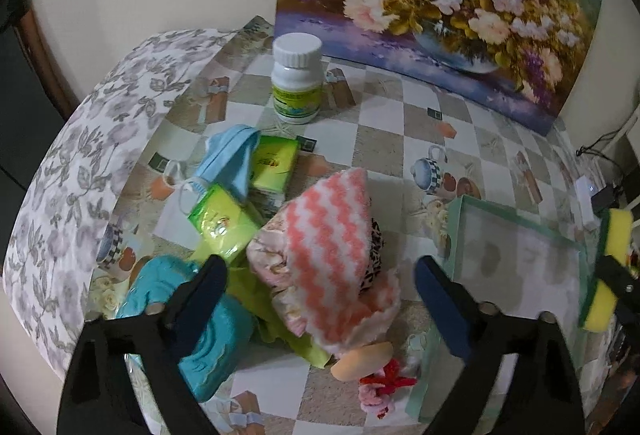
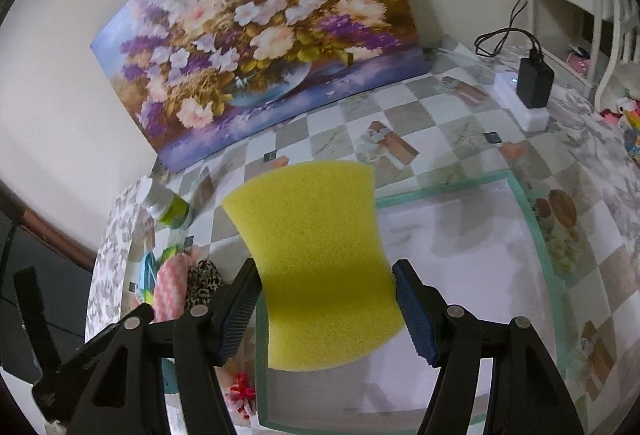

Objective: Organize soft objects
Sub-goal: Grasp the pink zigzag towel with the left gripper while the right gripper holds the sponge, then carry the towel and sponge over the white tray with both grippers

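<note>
My right gripper (image 2: 326,277) is shut on a yellow sponge (image 2: 316,259) and holds it above the green-rimmed tray (image 2: 520,195). The sponge (image 1: 610,267) and the right gripper also show at the right edge of the left wrist view, over the tray (image 1: 516,223). My left gripper (image 1: 322,267) is open and empty, above a pile of soft things: a pink-and-white zigzag cloth (image 1: 334,247), a teal cloth (image 1: 208,331), a blue face mask (image 1: 230,159) and green tissue packs (image 1: 222,223). The pile (image 2: 172,287) shows at the lower left in the right wrist view.
A white pill bottle (image 1: 297,79) stands behind the pile. A flower painting (image 1: 436,3) leans on the wall. A black charger on a white box (image 2: 530,87) sits at the table's far right. A floral cushion (image 1: 80,163) is at the left edge.
</note>
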`<state>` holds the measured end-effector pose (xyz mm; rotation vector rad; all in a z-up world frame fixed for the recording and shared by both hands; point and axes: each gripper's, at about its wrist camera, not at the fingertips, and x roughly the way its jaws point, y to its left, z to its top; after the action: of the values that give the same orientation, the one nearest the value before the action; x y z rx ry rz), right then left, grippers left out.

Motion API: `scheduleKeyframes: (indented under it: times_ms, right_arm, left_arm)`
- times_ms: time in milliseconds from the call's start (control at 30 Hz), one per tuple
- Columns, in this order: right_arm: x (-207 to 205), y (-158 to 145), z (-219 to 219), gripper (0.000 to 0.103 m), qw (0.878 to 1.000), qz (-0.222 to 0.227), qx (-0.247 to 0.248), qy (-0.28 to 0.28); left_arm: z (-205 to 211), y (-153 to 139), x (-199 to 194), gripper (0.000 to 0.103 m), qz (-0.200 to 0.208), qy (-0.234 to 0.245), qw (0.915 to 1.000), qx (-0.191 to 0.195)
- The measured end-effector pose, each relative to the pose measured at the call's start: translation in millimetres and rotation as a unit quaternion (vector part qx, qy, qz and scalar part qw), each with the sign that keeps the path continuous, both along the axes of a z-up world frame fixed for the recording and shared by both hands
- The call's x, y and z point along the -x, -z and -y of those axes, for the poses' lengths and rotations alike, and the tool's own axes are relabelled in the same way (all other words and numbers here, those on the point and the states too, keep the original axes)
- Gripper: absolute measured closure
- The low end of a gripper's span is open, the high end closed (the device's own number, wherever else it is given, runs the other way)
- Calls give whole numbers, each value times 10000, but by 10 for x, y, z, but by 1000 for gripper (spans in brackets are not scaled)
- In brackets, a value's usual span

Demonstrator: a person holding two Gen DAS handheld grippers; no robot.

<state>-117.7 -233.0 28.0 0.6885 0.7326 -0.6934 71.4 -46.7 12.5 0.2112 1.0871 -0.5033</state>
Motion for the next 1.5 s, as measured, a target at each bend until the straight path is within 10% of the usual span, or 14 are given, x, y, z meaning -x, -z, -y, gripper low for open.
scheduleKeyframes:
  times_ms: [667,1100,1500]
  right_arm:
    - [-70,82,-13,32,9998,-177,-87,-71]
    - [-77,74,-21,32,9997,-198,-92,-74]
    - [-36,-53,-52,32,9999,-73,87,-71]
  left_arm:
    - [112,351,-142,87,-248,-72,9992,-303]
    - [-22,249,-215,93,-269,-300,9992,-34]
    - [-208,-428,-146,94,404,-386,9955,769]
